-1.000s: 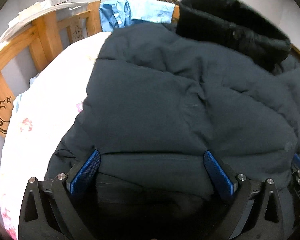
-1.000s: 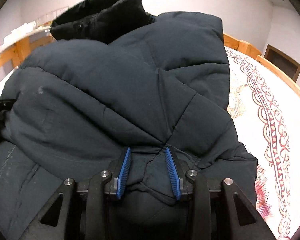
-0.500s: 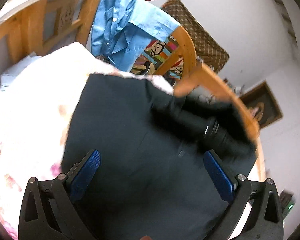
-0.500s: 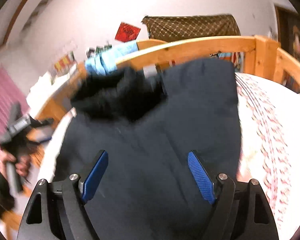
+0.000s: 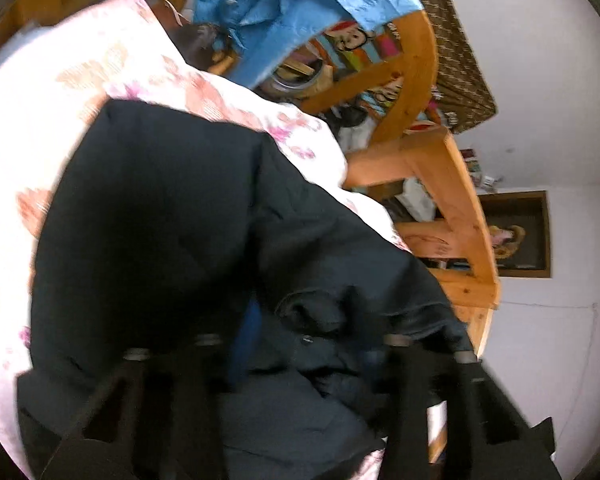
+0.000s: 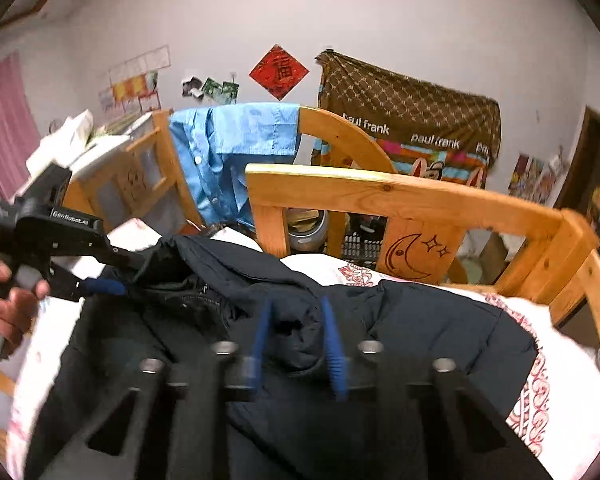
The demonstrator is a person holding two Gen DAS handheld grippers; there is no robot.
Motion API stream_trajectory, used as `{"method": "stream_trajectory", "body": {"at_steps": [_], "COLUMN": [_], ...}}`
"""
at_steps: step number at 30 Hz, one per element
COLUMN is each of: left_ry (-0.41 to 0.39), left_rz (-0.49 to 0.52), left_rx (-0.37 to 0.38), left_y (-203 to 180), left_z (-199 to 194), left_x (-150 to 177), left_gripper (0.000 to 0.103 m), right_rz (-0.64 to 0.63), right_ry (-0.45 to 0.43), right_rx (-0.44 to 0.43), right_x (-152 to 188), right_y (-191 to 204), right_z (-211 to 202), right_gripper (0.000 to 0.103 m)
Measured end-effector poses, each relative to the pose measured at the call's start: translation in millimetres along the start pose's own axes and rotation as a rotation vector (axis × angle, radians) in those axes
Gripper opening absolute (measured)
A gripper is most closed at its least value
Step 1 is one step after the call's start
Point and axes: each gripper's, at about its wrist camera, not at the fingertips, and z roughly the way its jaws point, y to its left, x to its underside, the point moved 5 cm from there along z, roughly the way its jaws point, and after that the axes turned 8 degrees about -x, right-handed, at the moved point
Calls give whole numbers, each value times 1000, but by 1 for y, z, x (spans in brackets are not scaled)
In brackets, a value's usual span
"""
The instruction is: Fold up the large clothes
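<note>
A dark navy puffer jacket (image 5: 160,220) lies spread on the bed, its black collar end bunched toward me. In the left wrist view my left gripper (image 5: 312,340) is blurred. Its jaws are closing, with a thick wad of collar fabric between them. The right wrist view shows that left gripper (image 6: 116,274) at the left, held by a hand (image 6: 8,312) and pinching the jacket's edge (image 6: 172,252). My right gripper (image 6: 296,332) is shut on a raised fold of the jacket (image 6: 440,320), and its blue pads (image 6: 332,344) squeeze the cloth.
A curved wooden bed rail (image 6: 400,192) runs just beyond the jacket, with a light blue shirt (image 6: 236,136) draped over it. The floral sheet (image 5: 60,80) shows left of the jacket. A brown patterned cloth (image 6: 412,96) hangs on the far wall.
Both grippers stood wide open over the jacket half a second ago. Now each has closed on bunched fabric near the collar. Both views have lifted and show more of the rail.
</note>
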Motion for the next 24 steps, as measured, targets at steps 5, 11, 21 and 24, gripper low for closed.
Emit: {"method": "stream_trajectory", "body": {"at_steps": [5, 11, 21, 24], "left_ry": [-92, -213, -307, -300], "left_rz": [99, 318, 494, 530], "left_rx": [-13, -89, -283, -301], "left_y": [6, 9, 26, 19], "left_z": [-28, -43, 30, 21], "left_x": [27, 99, 138, 142], "left_gripper": [10, 9, 8, 8], "right_rz": [-55, -158, -51, -39], "right_ry": [-53, -19, 94, 64], "right_rx": [-33, -2, 16, 1], "right_x": [29, 76, 126, 107], "right_y": [6, 19, 11, 14], "right_z": [-30, -42, 4, -16], "right_gripper": [8, 8, 8, 11]}}
